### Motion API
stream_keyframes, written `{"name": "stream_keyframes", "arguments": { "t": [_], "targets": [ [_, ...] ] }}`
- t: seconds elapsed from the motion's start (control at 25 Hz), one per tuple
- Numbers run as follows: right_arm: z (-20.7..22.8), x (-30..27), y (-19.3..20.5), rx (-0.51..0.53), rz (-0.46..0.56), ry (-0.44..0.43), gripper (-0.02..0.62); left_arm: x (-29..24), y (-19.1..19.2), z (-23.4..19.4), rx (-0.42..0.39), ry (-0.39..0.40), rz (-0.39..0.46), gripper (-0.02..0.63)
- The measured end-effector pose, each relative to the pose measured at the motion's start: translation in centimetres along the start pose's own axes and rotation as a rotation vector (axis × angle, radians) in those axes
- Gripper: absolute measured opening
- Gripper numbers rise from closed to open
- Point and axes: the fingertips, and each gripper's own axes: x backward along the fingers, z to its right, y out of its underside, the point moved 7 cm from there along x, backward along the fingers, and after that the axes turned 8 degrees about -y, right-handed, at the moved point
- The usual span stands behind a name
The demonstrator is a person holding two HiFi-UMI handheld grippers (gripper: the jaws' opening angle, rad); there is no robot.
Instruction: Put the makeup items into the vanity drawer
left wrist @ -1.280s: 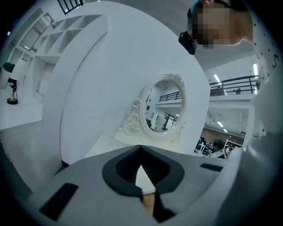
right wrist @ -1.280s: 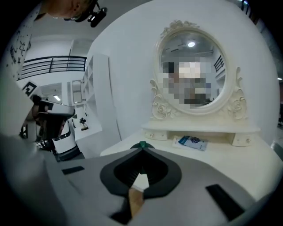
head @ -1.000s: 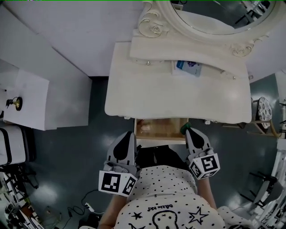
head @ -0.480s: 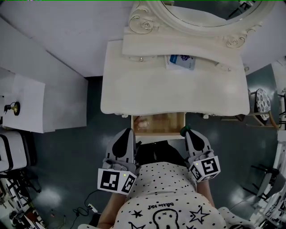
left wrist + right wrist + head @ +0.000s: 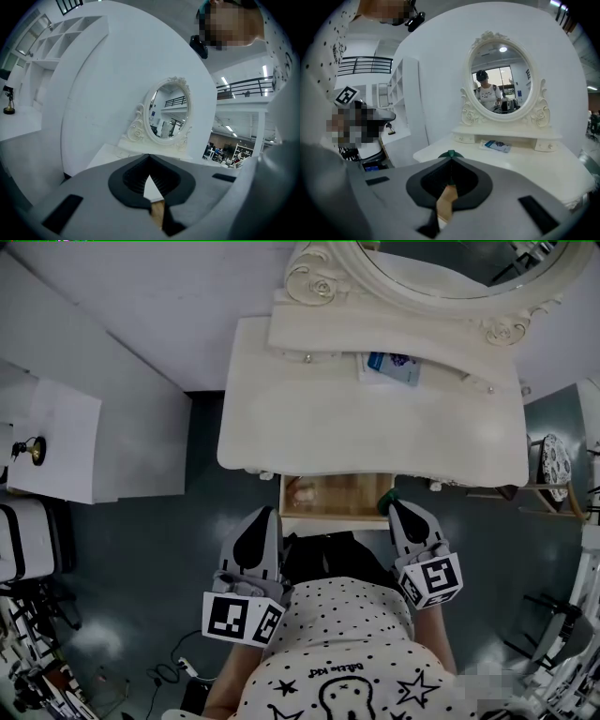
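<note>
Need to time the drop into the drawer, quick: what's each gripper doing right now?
Left gripper: shut, nothing between the jaws.
Right gripper: shut on a small green item.

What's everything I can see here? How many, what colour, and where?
Vanity table: one, white, centre.
Mirror: one, oval, white carved frame, behind the tabletop.
Drawer: one, wooden inside, open at the table's front.
Packet: one, blue and white, on the tabletop under the mirror.
Small green item: one, at the drawer's right corner.
Side cabinet: one, white, far left.
Left gripper: grey, fingers shut, empty, before the drawer.
Right gripper: grey, fingers shut on the small green item.
</note>
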Motion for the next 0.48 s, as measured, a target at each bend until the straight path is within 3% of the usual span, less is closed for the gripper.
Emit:
{"name": "stream_keyframes", "arguments": {
  "t": [0.48],
  "targets": [
    [1.5, -6.8, 5.4, 0.110, -0.237, -0.143, 0.009, 0.9, -0.2, -0.2, 0.007, -0.064, 0.018, -0.003]
  ]
}}
